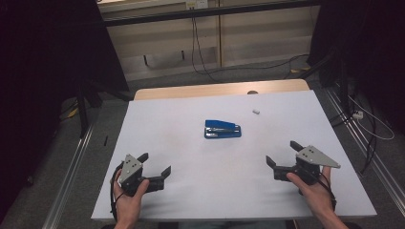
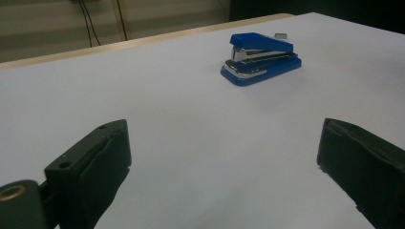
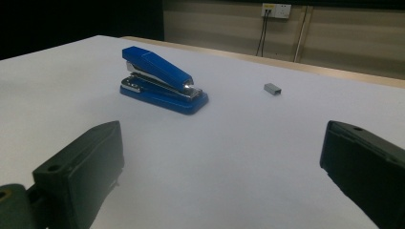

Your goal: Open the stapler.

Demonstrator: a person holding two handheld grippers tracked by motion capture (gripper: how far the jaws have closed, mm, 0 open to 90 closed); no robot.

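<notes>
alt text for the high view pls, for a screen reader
A blue metal-trimmed stapler lies mid-table on a white tabletop, with a small grey block of staples beyond it to the right. The left gripper and right gripper, hand-held near the front edge, both have open, empty jaws.

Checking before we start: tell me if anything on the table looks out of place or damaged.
Nothing stands out. The blue stapler sits flat and closed mid-table, and a small block of staples lies loose beyond it, apart from it.

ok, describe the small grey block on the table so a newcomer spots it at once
Start at the white table and find the blue stapler near its middle. Look beyond it, toward the far right, where the small grey block lies alone on the bare surface, apart from the stapler. It is tiny, pale and box-shaped, probably a staple strip.
</notes>
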